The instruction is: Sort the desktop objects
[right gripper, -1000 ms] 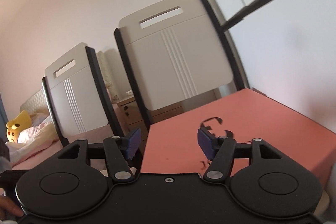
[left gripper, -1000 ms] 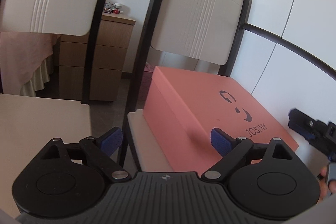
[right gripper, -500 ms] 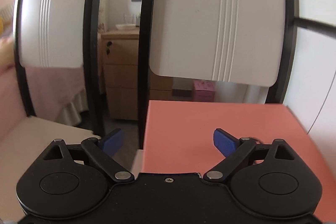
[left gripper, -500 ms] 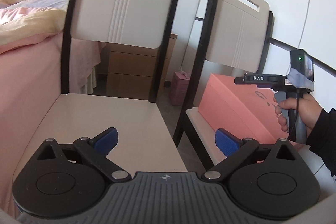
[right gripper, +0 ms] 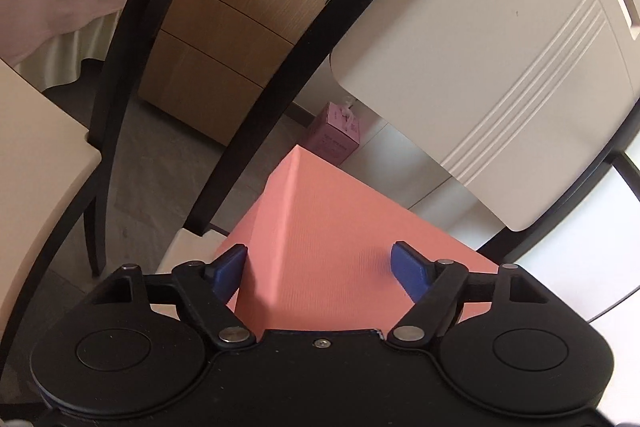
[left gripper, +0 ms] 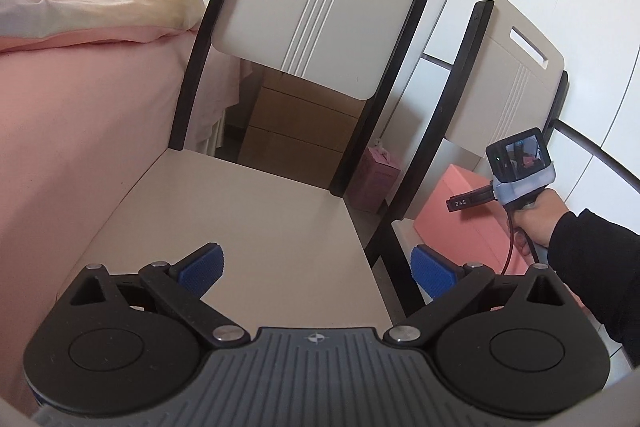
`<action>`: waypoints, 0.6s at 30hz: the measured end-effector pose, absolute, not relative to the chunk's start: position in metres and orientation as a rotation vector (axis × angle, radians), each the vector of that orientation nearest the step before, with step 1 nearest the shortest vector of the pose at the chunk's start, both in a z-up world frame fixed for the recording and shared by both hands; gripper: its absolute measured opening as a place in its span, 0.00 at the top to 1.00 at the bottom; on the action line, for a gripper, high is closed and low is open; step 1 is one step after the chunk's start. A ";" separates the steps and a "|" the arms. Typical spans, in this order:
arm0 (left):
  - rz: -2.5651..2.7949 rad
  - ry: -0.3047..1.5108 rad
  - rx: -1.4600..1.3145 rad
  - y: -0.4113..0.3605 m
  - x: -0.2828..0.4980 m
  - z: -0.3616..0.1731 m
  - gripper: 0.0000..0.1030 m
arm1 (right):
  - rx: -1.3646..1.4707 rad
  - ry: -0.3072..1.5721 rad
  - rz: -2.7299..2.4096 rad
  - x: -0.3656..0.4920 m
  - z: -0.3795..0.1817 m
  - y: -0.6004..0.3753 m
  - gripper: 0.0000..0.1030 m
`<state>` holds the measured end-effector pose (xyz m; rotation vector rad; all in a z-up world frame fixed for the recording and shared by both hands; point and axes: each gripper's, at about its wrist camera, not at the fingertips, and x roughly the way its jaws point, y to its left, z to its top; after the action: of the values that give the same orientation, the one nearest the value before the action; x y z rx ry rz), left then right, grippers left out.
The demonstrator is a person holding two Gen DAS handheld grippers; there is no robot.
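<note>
Left wrist view first. Left gripper (left gripper: 316,269) spread about as wide as it goes, nothing between the blue pads (left gripper: 200,267), hovering over the cream seat of the nearer chair (left gripper: 248,223). Pink bed (left gripper: 80,99) along the left with a rumpled duvet on top. Off to the right, the second chair (left gripper: 516,75) with the salmon-pink box (left gripper: 460,203) sitting on its seat, only partly visible past the chair frame. Also in there: the right gripper (left gripper: 472,202) held in a hand (left gripper: 536,219) with a dark sleeve, poised over that box; can't tell from this side-on angle how far apart its tongs are.

Right wrist view. Looking down at the pink box (right gripper: 340,235) from close up, one corner edge pointing straight at the camera. Right gripper (right gripper: 316,267) with jaws closing in, the box corner sitting between them. Left pad looks right against the box side, right pad (right gripper: 408,267) over the top face, not clamped on anything as far as visible. Behind: wooden drawer cabinet (right gripper: 224,39) with clutter on top, small pink carton (right gripper: 336,135) on the floor, chair backrest (right gripper: 500,47) filling the right side.
</note>
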<state>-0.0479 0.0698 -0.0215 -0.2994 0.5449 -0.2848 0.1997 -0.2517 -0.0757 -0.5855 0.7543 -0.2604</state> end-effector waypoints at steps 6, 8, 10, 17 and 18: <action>-0.315 0.564 -0.277 0.060 -0.050 -0.028 0.02 | -0.642 0.752 -0.226 0.203 -0.075 -0.248 0.34; -0.323 0.574 -0.271 0.057 -0.051 -0.030 0.02 | -0.647 0.750 -0.218 0.208 -0.073 -0.247 0.37; -0.329 0.589 -0.266 0.054 -0.051 -0.033 0.02 | -0.653 0.747 -0.209 0.213 -0.072 -0.246 0.39; -0.337 0.610 -0.256 0.051 -0.051 -0.038 0.02 | -0.685 0.729 -0.168 0.220 -0.075 -0.252 0.34; -0.338 0.612 -0.256 0.051 -0.051 -0.038 0.02 | -0.700 0.722 -0.161 0.219 -0.078 -0.253 0.32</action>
<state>-0.0506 0.0509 -0.0381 -0.2564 0.6116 -0.3379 0.2194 -0.2529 -0.0776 -0.7004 0.7218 -0.1606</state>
